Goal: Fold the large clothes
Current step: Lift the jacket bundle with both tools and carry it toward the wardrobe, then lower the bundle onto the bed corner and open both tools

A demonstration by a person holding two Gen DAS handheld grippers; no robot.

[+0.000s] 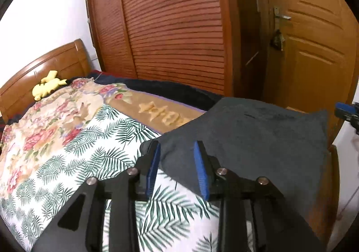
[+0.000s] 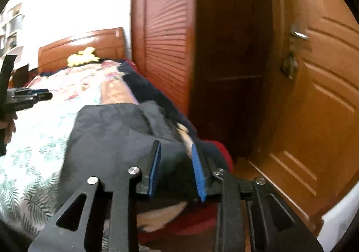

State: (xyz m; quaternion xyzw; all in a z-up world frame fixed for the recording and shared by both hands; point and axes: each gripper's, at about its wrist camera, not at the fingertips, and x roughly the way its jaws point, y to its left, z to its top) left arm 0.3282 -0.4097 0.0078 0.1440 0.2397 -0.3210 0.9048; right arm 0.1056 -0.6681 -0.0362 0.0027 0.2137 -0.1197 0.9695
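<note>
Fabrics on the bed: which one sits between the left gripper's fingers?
The plain dark grey garment, unpatterned, unlike the palm-leaf sheet and the floral blanket beyond the left gripper.

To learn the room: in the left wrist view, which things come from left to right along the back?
Yellow plush toy → wooden headboard → slatted wardrobe door → room door with its handle.

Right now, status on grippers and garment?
Left gripper open over dark garment corner. Right gripper open at its far edge. Garment bunched on bed. Nothing blocking.
</note>
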